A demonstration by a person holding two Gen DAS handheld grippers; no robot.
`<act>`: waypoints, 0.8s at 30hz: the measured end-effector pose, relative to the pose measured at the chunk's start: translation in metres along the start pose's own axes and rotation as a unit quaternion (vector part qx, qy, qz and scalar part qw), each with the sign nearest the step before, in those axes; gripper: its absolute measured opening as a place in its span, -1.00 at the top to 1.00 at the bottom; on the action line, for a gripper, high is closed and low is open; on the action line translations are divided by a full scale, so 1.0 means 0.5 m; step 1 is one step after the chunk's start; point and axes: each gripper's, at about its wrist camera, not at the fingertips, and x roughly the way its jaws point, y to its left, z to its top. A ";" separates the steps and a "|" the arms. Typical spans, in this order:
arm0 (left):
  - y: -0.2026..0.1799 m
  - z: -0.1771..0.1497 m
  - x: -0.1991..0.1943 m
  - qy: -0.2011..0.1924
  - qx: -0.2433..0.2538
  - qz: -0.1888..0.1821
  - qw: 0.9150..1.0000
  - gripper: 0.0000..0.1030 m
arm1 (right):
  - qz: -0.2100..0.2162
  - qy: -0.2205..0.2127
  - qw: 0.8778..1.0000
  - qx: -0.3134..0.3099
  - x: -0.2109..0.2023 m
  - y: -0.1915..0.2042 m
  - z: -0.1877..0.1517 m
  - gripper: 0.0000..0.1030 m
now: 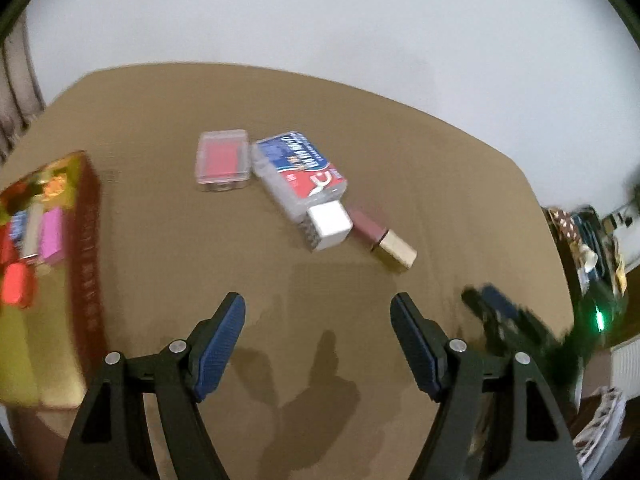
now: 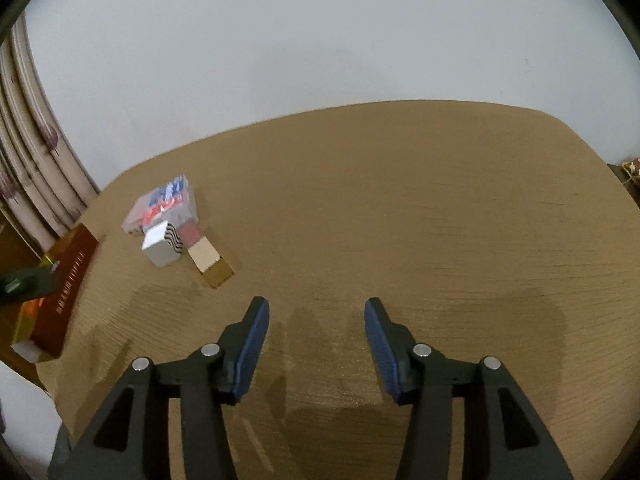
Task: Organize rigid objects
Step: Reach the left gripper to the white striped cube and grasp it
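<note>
On the brown table, a clear case with a red insert (image 1: 222, 160), a blue-and-red clear packet (image 1: 298, 170), a small white cube (image 1: 329, 225) and a pink tube with a gold cap (image 1: 384, 242) lie together. My left gripper (image 1: 318, 308) is open and empty, short of them. A red-and-gold open box (image 1: 48, 264) at the left holds several small coloured items. In the right wrist view my right gripper (image 2: 316, 312) is open and empty over bare table; the packet (image 2: 162, 204), cube (image 2: 162, 246) and tube (image 2: 204, 256) lie far left.
The box's red side (image 2: 60, 296) shows at the left table edge. The other gripper appears blurred at the right (image 1: 512, 320). Curtains (image 2: 28, 168) hang at the left, a white wall behind, and clutter (image 1: 588, 248) off the table's right.
</note>
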 end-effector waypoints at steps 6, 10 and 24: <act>-0.008 0.049 0.080 0.033 -0.033 0.013 0.999 -0.27 | 0.028 -0.005 1.000 -0.003 -0.018 -0.009 -0.004 -0.01; -0.005 0.064 0.106 0.044 -0.047 0.019 0.998 -0.27 | 0.042 -0.010 0.999 -0.004 -0.037 -0.017 -0.004 -0.02; 0.010 0.076 0.159 0.065 -0.075 0.046 0.994 -0.25 | 0.057 -0.011 0.998 -0.008 -0.065 -0.027 -0.013 -0.03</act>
